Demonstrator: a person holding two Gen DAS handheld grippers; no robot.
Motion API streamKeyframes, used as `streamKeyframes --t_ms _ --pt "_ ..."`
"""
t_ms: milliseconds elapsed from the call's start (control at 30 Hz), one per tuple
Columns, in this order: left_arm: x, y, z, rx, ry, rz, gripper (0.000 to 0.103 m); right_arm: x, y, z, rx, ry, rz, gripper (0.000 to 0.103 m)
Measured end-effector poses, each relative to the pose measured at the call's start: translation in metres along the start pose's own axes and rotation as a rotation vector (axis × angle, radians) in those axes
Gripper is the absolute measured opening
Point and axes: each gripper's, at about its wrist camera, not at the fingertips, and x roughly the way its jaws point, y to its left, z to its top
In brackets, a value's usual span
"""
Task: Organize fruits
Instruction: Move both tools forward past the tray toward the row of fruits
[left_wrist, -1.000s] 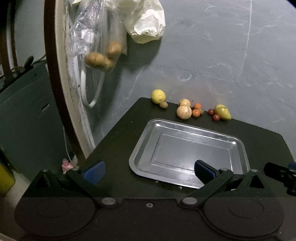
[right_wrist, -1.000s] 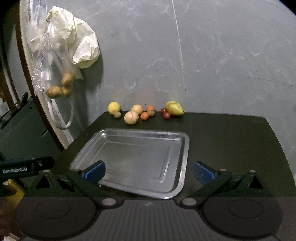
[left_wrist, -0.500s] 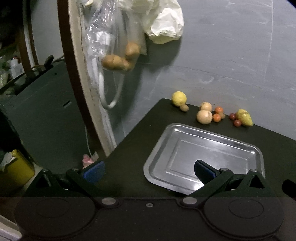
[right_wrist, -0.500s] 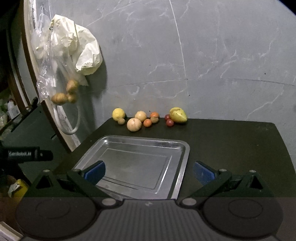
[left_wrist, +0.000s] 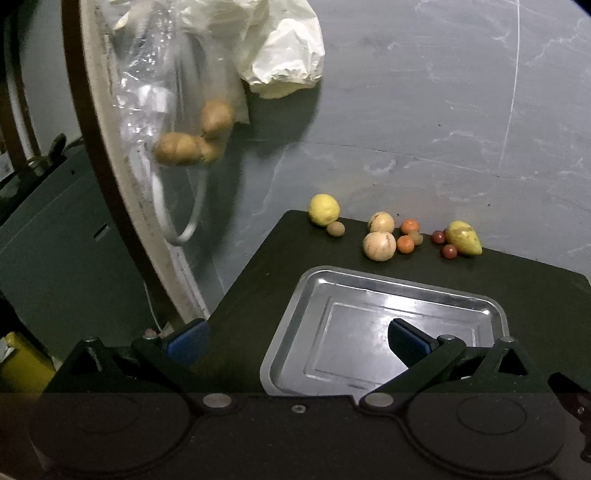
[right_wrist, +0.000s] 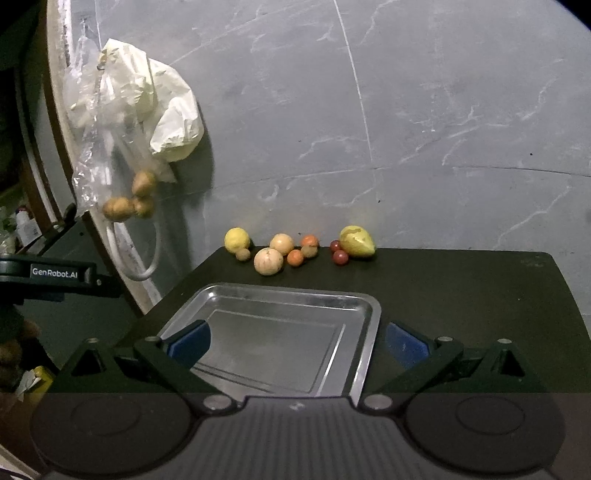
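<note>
Dark tabletop (right_wrist: 461, 295): bears all items.
Shallow rectangular steel tray (right_wrist: 364, 332): empty, near edge.
Fruit row by wall: pale round melon-like fruit (right_wrist: 268, 261), yellow lemon (right_wrist: 237, 239).
Left gripper (left_wrist: 297, 338), right gripper (right_wrist: 297, 345): fingers spread, empty. Advice: approach low and straddle one fruit.

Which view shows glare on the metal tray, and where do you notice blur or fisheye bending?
Left wrist view: bright glare on the metal tray; the hanging clear bag looks smeared. Right wrist view: tray duller, evenly lit; wall lines and the board at left curve from fisheye distortion; fruits stay fairly sharp.
</note>
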Motion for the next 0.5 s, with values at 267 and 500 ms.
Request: streamKeyframes --t_ms 267,500 --pt "0.039 0.022 0.025 0.024 0.016 -0.056 0.102 0.018 0.016 0.002 0.023 0.033 -0.031 0.103" --pt "0.086 0.049 0.054 0.055 0.036 -0.137 0.102 0.045 0.048 0.012 0.020 0.061 -0.043 0.103"
